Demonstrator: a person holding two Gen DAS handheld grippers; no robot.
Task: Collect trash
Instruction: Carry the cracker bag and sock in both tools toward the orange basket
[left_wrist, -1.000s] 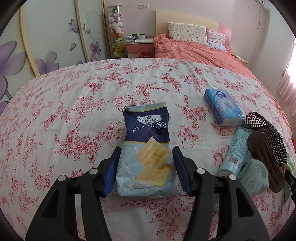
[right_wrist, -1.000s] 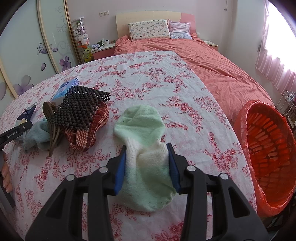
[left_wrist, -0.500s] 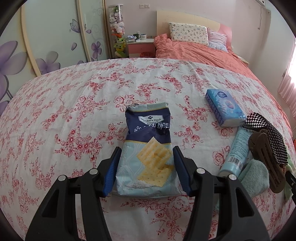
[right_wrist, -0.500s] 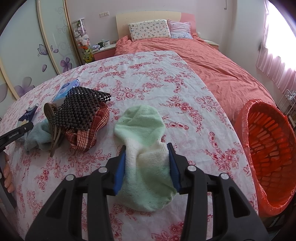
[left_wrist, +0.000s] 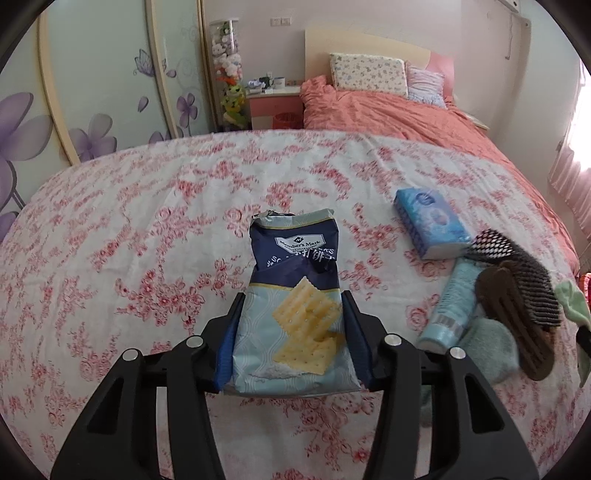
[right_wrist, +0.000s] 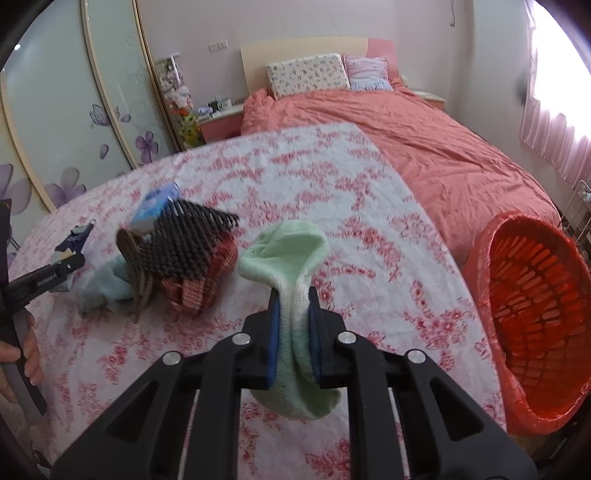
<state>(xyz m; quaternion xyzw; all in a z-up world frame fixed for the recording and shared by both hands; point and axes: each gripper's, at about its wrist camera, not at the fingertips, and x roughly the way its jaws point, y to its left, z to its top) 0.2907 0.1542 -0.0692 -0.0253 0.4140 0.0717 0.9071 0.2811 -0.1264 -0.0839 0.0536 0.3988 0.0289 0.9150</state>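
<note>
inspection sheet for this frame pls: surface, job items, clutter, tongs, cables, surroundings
Surface: floral bedsheet, wrinkled.
Job's things: cracker bag between left tongs; green sock pinched in right tongs; red-lined basket at bed edge.
Clutter: tissue pack, blue tube, hairbrush, woven red pouch.
Tongs: left around the bag, contact unclear; right shut.
Cables: nothing seen.
Surroundings: coral duvet, pillows, nightstand, floral wardrobe.

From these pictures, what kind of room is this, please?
Most likely a bedroom in a home: a bed with a coral duvet and pillows, a nightstand, and a wardrobe with flower-printed sliding doors.
</note>
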